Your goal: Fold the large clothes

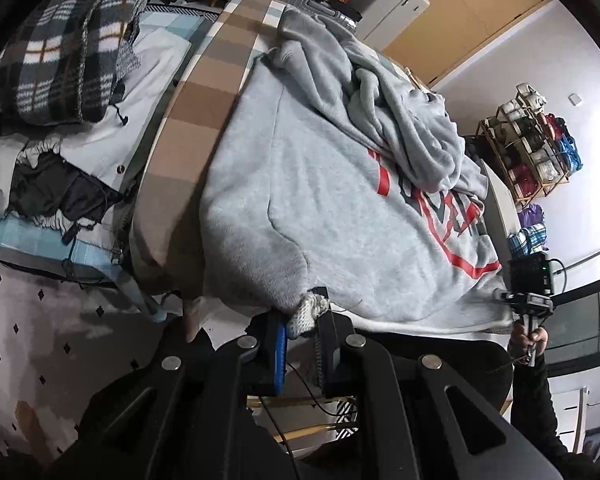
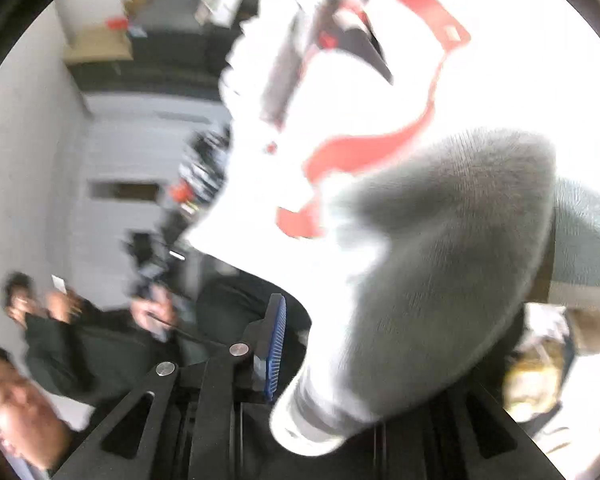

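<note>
Hem-grabbing stage, by the look of it: the grey sweatshirt (image 1: 340, 184) is lying spread front-up on the bed, red print showing, with a sleeve bunched up on top toward 1 o'clock.

Left wrist view first. The left claw (image 1: 304, 316) is sitting clenched on the ribbed hem corner at the near edge, fabric wadded between the blue pad and the black finger. It's angling steeply down at the cloth. Over at 4 o'clock the right claw (image 1: 528, 300) is sitting at the far hem corner, a hand (image 1: 530, 340) in a dark sleeve gripping its handle. At 10 o'clock a plaid blanket (image 1: 60, 44) is piled on other bedding, and a tan checked strip (image 1: 204, 120) is running alongside the sweatshirt.

Right wrist view is pretty smeared. Grey cloth with its white ribbed edge is filling the space from 6 o'clock upward, right against the blue pad (image 2: 276, 356). The other finger is buried, so I can't honestly tell whether this one is pinching yet.

My guess at the next move: confirm that second grip, then lift both corners together and carry the hem up toward the collar, keeping the edge taut so the loose sleeve doesn't drag.
</note>
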Action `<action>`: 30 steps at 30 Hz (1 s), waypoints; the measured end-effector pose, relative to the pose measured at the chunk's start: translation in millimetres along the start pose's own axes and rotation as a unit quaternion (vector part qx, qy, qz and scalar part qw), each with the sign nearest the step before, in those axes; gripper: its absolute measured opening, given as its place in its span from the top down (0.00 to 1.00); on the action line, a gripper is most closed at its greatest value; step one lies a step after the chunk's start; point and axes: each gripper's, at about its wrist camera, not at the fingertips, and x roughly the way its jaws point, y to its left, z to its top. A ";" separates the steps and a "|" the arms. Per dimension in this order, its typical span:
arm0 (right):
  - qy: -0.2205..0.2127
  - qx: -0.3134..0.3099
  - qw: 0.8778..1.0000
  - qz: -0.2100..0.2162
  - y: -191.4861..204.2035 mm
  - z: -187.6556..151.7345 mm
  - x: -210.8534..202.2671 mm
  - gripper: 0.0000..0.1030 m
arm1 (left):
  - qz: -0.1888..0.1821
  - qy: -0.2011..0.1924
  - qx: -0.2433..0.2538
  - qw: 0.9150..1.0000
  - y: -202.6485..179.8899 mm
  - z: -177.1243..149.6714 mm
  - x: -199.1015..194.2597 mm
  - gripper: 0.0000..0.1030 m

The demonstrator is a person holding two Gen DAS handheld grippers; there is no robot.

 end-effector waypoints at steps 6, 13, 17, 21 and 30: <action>-0.104 0.018 0.991 0.085 25.2 9.3 -27.5 0.80 | -0.011 -0.020 -0.012 1.000 4.2 15.9 -15.8 0.93; -0.182 0.018 0.975 0.129 56.5 31.1 -34.8 0.80 | 0.000 -0.039 -0.016 0.999 4.5 44.2 -20.5 0.93; -0.215 0.022 0.968 0.130 66.2 45.0 -37.3 0.80 | 0.004 -0.043 -0.021 0.999 9.8 57.9 -18.9 0.93; -0.236 0.035 0.963 0.126 66.2 42.8 -39.6 0.80 | -0.003 -0.044 -0.025 0.999 13.8 57.7 -21.7 0.93; -0.271 0.033 0.956 0.110 87.9 64.0 -64.5 0.80 | 0.012 -0.074 -0.010 0.997 -5.4 96.7 -39.6 0.93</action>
